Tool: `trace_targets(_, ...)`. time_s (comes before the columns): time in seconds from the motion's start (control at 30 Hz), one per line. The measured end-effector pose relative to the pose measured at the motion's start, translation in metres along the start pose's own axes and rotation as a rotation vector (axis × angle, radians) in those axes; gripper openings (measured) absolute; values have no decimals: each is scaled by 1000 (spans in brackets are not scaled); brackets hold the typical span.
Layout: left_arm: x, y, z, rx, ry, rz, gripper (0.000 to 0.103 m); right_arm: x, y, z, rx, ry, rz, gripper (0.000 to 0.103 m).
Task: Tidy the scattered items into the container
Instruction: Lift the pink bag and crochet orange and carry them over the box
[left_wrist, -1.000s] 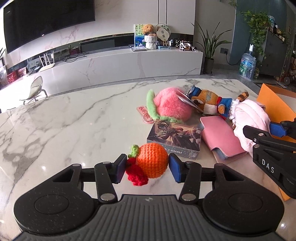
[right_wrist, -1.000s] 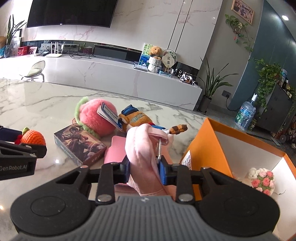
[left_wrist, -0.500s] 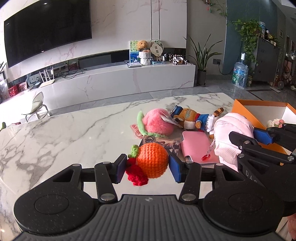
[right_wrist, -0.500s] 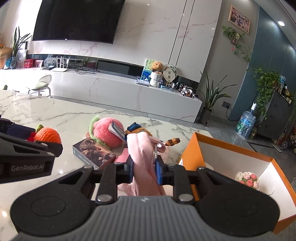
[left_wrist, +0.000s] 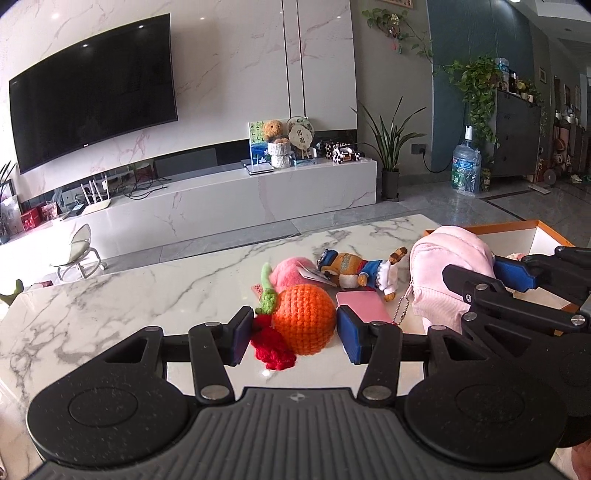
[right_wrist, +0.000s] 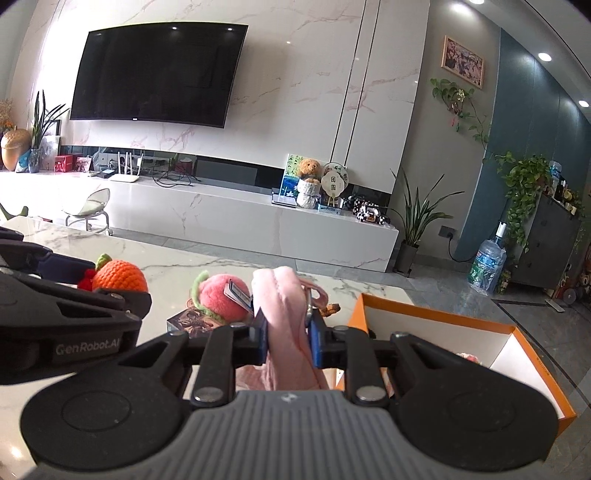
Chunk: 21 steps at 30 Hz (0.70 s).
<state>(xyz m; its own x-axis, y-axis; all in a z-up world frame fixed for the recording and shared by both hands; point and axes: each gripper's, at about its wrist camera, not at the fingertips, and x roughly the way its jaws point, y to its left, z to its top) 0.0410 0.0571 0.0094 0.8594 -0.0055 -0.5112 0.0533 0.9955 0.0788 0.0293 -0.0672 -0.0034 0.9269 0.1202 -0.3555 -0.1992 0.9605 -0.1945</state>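
The left gripper (left_wrist: 293, 338) is closed on a round orange crocheted fruit toy (left_wrist: 304, 320) with a green stem and a red knitted tassel, which is held clear above the white marble table (left_wrist: 129, 314). The right gripper (right_wrist: 286, 341) is clamped on a soft pink fabric pouch (right_wrist: 282, 302) with a bead chain, which is carried just beside the open orange cardboard box with white interior (right_wrist: 532, 365). A small bunch of pink fabric flowers (right_wrist: 467, 357) is partly seen inside the box. On the table beyond the grippers, a fluffy pink peach plush (left_wrist: 291, 271), a brown tiger doll in blue clothes (left_wrist: 356, 271), a flat pink rectangular case (left_wrist: 364, 306) and a dark printed card box (right_wrist: 192, 320) are left lying close together.
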Motion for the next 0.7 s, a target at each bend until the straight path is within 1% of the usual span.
trace_targets(0.33,-32,-25,12,36,-86,-10,57,-40,-18,10,37,-80,-18,22)
trace_targets(0.53,-46,-50,21,71,-139,-35,57,-62,-41,12,88,-120,-48,22)
trace_targets(0.7,-52,-76,28,108,-176,-67,57,-76,-70,10,141,-145,-99,23)
